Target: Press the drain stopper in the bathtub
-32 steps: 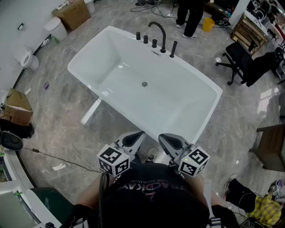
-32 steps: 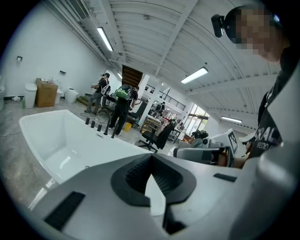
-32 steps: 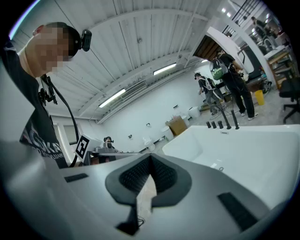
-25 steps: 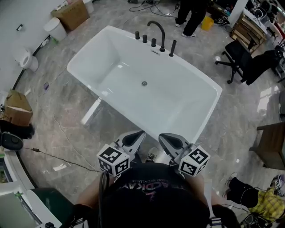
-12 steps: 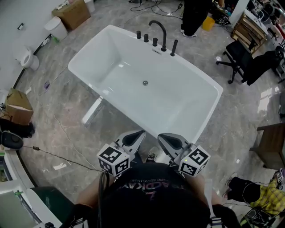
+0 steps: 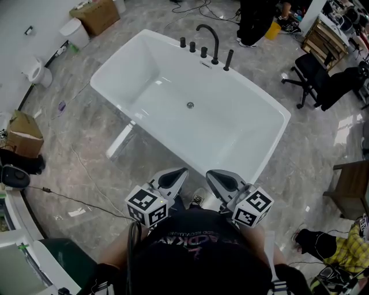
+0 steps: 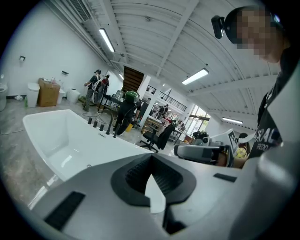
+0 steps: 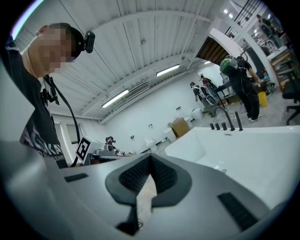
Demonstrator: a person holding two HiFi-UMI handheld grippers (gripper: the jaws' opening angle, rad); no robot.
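A white bathtub (image 6: 144,60) stands on the grey marble floor ahead of me, with a black faucet (image 6: 210,40) and handles on its far rim. The small round metal drain stopper (image 6: 190,105) sits in the middle of the tub floor; it also shows as a speck, the drain stopper (image 7: 89,166) in the left gripper view and the drain stopper (image 8: 223,171) in the right. My left gripper (image 6: 183,171) and right gripper (image 6: 209,173) are held close to my chest, outside the near rim, far from the stopper. Both are shut with nothing in them.
A cardboard box (image 6: 95,17), a bin (image 6: 72,33) and a toilet (image 6: 34,74) stand at the far left. A person (image 6: 251,20) stands behind the faucet. An office chair (image 6: 311,75) is at the right, a cable (image 6: 81,199) crosses the floor at the left.
The view has shifted slightly, so the tub sits a little higher in the picture. The person behind the tub has moved. Both grippers stay shut near my chest.
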